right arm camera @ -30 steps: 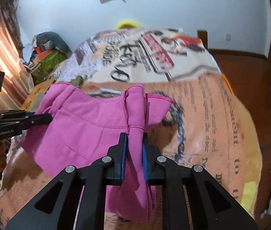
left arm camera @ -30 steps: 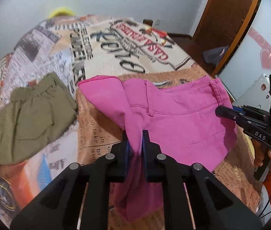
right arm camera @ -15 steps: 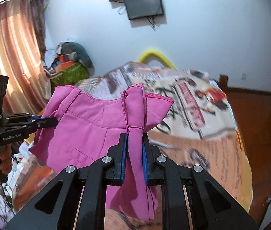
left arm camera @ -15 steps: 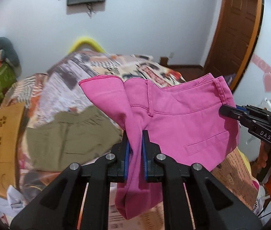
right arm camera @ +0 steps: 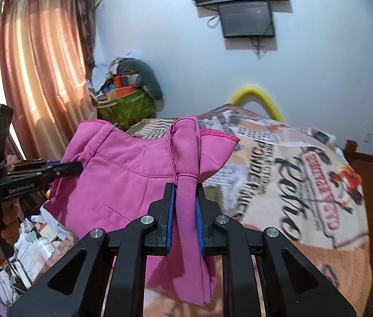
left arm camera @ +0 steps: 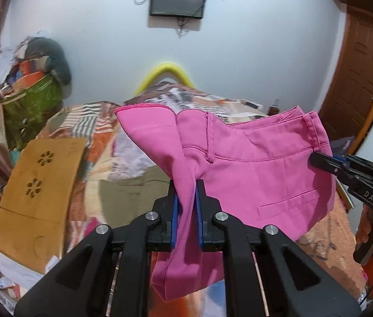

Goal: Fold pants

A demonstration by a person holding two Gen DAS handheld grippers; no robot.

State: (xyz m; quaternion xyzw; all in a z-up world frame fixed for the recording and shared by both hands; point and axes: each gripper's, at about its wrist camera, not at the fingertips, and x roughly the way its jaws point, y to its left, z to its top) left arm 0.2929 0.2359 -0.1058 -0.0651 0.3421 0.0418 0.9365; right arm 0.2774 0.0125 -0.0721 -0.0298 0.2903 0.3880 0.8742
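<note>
Daylight through curtain; fisheye edges dark, slight blur.

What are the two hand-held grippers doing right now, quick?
Left hand-held gripper: shut on the pink pants.
Right hand-held gripper: shut on the pink pants too.

Two tongs, one pink pants, one olive garment, two wall screens.

Pink pants hang in the air above the bed, waistband stretched across the top, welt back pocket showing, each end bunched and pinched so folded fabric droops below the grip points.
</note>
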